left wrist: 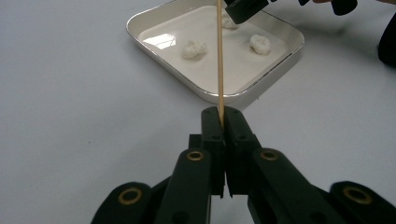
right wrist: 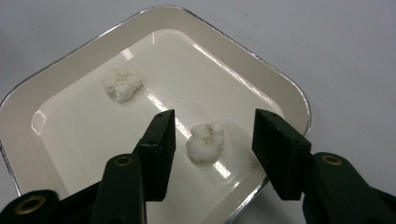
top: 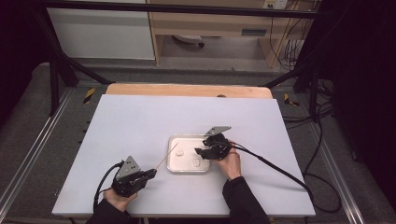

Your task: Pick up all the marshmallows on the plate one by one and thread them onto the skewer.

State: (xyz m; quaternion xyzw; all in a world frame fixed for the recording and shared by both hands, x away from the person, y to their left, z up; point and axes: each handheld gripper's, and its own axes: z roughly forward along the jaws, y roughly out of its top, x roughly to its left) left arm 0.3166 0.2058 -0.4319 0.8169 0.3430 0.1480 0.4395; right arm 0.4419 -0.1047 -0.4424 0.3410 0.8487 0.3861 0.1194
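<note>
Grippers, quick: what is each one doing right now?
Left gripper: shut on the wooden skewer.
Right gripper: open, jaws on either side of a white lump in the tray, not touching.

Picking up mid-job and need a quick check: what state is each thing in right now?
Left gripper: shut on the skewer.
Skewer: clamped at one end, pointing toward the tray.
Right gripper: open, jaws either side of the near lump, not pressing it.
Near lump: lying in the tray.
Far lump: loose in the tray.
Tray: flat on the table.
</note>
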